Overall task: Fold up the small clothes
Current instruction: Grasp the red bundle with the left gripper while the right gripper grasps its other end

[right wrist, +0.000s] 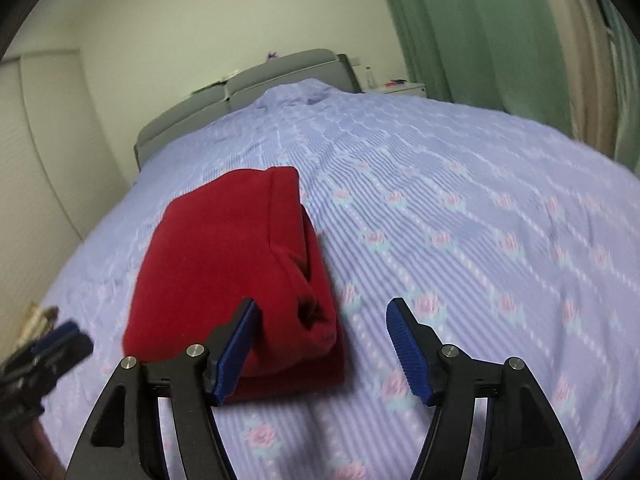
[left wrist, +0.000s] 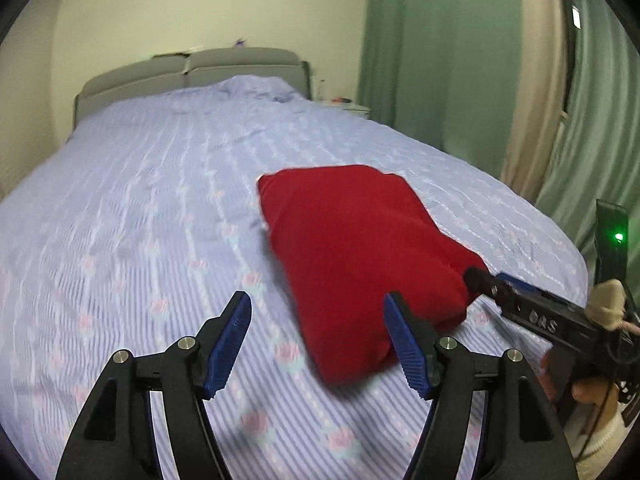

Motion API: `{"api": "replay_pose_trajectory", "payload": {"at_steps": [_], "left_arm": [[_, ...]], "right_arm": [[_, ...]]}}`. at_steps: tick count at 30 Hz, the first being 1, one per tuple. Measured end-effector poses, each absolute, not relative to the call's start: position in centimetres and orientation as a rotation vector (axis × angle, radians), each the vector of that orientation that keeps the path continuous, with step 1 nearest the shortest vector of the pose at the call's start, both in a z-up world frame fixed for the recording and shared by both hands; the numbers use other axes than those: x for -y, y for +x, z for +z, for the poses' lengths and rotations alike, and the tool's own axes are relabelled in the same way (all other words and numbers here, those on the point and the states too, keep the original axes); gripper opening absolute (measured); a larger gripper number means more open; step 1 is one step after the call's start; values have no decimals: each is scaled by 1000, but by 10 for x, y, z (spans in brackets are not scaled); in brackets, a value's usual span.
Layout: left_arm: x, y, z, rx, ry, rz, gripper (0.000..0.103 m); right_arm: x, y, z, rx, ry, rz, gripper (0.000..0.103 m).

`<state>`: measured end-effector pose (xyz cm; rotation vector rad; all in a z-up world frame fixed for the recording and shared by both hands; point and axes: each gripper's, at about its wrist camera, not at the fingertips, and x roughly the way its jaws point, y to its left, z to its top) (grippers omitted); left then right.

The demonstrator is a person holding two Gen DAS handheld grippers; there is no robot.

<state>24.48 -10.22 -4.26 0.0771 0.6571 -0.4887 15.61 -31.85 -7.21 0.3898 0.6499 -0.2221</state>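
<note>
A red garment (left wrist: pixel 360 256) lies folded into a thick rectangle on the bed; it also shows in the right wrist view (right wrist: pixel 236 276). My left gripper (left wrist: pixel 320 308) is open and empty, just in front of the garment's near left corner. My right gripper (right wrist: pixel 324 312) is open and empty, its left finger by the garment's near right corner. In the left wrist view the right gripper (left wrist: pixel 480 280) reaches in from the right, its tips at the garment's right edge. The left gripper (right wrist: pixel 60 340) shows blurred at the left of the right wrist view.
The bed (left wrist: pixel 140 208) has a lilac striped cover with pink flowers and a grey headboard (left wrist: pixel 192 72). Green curtains (left wrist: pixel 440 60) hang at the right. A white nightstand (right wrist: pixel 396 89) stands beside the headboard.
</note>
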Motion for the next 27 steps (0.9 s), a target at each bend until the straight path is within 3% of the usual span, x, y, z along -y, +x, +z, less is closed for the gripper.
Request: {"api": "replay_pose_trajectory", "payload": {"at_steps": [4, 20, 27], "left_arm": [[112, 264, -58, -723, 81, -539, 68], [116, 274, -100, -802, 57, -600, 71], [112, 276, -105, -813, 45, -607, 75]], "right_arm": [[321, 153, -82, -668, 486, -234, 71], [335, 147, -131, -683, 850, -168, 72], [327, 153, -142, -627, 937, -121, 88]]}}
